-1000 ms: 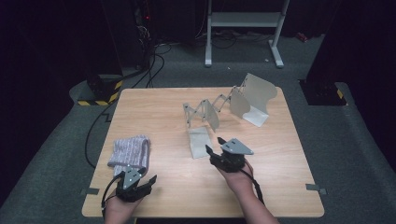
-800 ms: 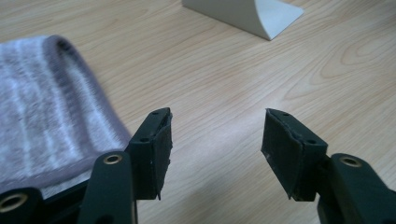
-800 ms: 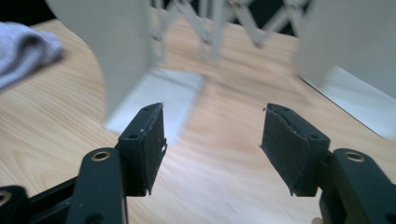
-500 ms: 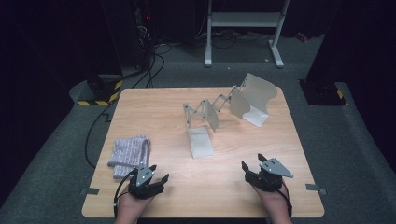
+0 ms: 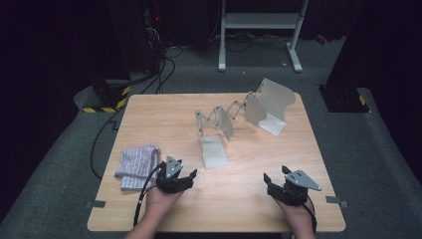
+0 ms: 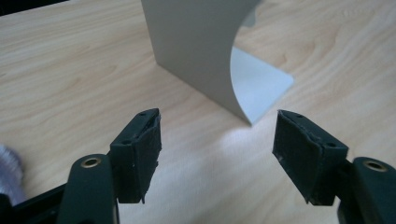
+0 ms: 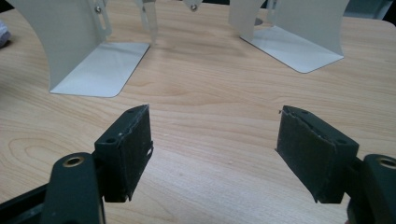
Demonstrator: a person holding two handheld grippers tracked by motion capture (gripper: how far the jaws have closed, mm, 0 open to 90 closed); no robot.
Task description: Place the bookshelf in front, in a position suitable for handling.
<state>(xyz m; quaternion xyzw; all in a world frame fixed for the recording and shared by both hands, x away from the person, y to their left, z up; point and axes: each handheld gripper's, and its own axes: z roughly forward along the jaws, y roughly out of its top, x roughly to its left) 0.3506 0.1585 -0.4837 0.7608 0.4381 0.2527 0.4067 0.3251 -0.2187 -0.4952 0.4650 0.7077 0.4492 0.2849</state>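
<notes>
Two hand-held black grippers, left (image 5: 180, 178) and right (image 5: 276, 186), sit at the near edge of the pale wooden surface (image 5: 164, 114), jaws spread apart and empty. Beside the left lies a folded grey-white knitted cloth (image 5: 137, 162). Farther off stands a white metal extendable bookend rack (image 5: 239, 112).

Both hands rest near the worktop's near edge: left tool (image 5: 180, 177) toward the left corner, right tool (image 5: 276, 182) toward the right, each with jaws spread wide.
</notes>
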